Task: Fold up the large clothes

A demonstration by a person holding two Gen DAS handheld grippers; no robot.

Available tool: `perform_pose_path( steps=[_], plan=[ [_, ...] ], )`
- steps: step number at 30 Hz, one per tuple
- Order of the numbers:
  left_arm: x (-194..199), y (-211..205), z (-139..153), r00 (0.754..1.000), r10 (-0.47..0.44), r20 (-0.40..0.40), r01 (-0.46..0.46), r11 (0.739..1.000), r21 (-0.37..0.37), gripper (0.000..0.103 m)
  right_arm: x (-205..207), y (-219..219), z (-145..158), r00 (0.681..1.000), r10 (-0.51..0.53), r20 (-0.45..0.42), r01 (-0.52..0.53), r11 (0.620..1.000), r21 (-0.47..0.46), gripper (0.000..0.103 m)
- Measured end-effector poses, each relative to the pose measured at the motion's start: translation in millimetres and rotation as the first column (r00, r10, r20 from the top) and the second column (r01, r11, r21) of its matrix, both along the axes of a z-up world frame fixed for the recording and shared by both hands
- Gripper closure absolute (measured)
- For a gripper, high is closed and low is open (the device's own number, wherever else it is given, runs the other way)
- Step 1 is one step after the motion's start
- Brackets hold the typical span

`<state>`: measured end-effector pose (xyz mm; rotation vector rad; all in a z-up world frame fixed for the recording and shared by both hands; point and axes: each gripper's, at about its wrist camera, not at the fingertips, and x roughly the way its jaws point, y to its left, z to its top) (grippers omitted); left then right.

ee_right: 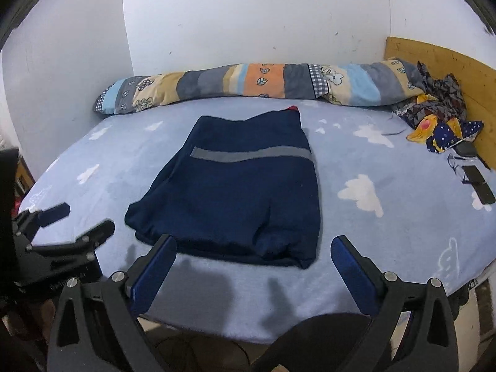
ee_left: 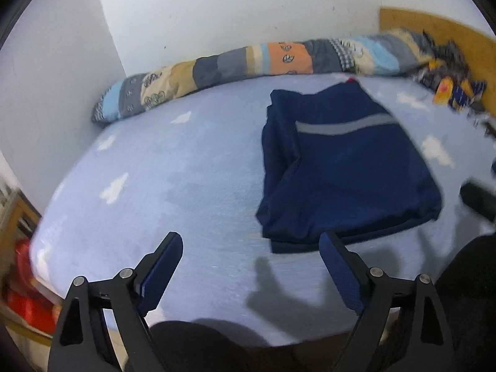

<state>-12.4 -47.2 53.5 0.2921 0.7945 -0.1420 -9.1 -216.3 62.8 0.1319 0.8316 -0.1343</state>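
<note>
A navy garment (ee_left: 347, 167) with a grey stripe lies folded into a rough rectangle on the light blue bed sheet (ee_left: 186, 186). A bit of red shows at its far edge. My left gripper (ee_left: 251, 237) hangs open above the sheet with nothing between its fingers, just near and left of the garment's front left corner. In the right wrist view the same garment (ee_right: 235, 186) sits centred. My right gripper (ee_right: 254, 239) stands wide open over its near hem without touching it. The left gripper (ee_right: 85, 217) also shows at the left of that view, open.
A rolled patchwork quilt (ee_right: 248, 85) lies along the wall at the back. A wooden headboard (ee_right: 434, 59) stands at the right, with a heap of patterned cloth (ee_right: 440, 121) and a dark phone (ee_right: 479, 183) near it. Something red (ee_left: 28, 294) sits beside the bed at the left.
</note>
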Motion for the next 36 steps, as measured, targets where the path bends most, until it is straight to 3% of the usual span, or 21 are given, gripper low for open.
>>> perform_pose_path(
  steps=[6, 9, 15, 36],
  plan=[
    [11, -10, -10, 0.999, -0.026, -0.022, 0.026, 1.0, 0.013, 0.012, 20, 5, -7, 0.999, 0.04, -0.011, -0.04, 0.995, -0.089, 0.002],
    [18, -12, -16, 0.999, -0.023, -0.045, 0.023, 1.0, 0.004, 0.012, 30, -4, -24, 0.997, 0.024, -0.077, -0.026, 0.999, -0.03, 0.003],
    [25, -17, -19, 0.997, -0.024, -0.071, 0.024, 1.0, -0.005, 0.012, 31, -22, -29, 0.996, -0.03, -0.089, 0.035, 0.998, 0.056, 0.002],
    [22, -18, -15, 0.996, -0.028, -0.08, 0.025, 0.999, -0.038, 0.012, 31, -9, -27, 0.995, -0.008, -0.102, 0.008, 1.0, 0.003, 0.002]
  ],
)
